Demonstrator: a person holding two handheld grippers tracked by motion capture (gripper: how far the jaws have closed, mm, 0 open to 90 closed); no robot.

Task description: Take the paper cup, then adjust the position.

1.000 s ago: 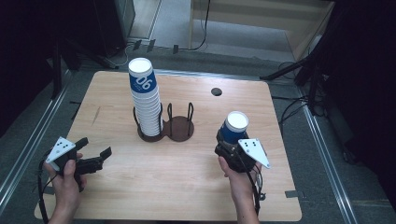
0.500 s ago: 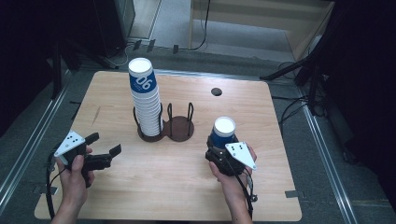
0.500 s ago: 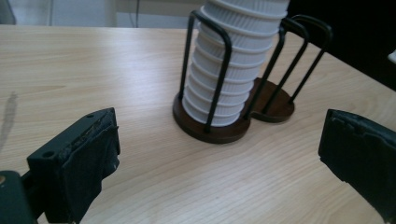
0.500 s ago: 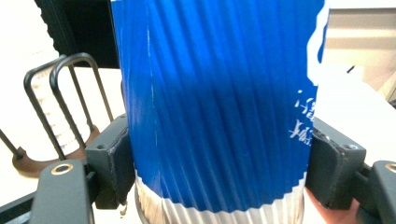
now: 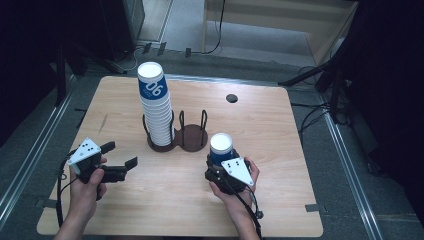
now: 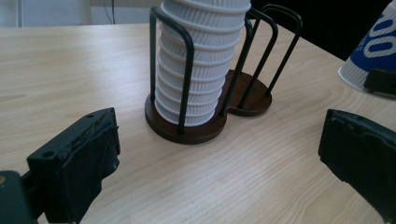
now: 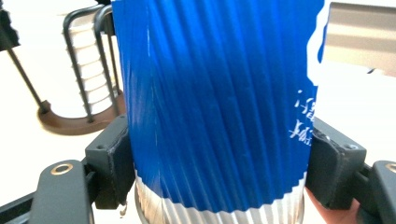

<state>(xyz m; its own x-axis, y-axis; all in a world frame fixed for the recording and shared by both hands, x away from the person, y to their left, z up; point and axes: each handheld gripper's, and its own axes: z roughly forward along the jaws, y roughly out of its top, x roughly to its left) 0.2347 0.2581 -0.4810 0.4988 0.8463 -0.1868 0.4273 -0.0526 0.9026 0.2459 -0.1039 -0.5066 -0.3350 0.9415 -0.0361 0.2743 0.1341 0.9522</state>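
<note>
My right gripper (image 5: 219,160) is shut on a blue ribbed paper cup (image 5: 220,146), held just above the table in front of the holder with its white end up. In the right gripper view the cup (image 7: 215,102) sits between both pads (image 7: 112,163). A tall stack of white ribbed cups (image 5: 156,112), topped by a blue one, stands in the left ring of a dark wire cup holder (image 5: 192,136). My left gripper (image 5: 120,155) hangs open at the table's left, pointing at the stack (image 6: 201,60), with nothing between its jaws.
The holder's right ring (image 6: 247,100) has no cups in it. A small black hole (image 5: 231,98) marks the tabletop at the back right. Metal rails run along both sides of the table, and cables lie on the floor beyond.
My right gripper has carried the blue cup left, lower and nearer the person. The left gripper has drifted slightly right and up, still open.
</note>
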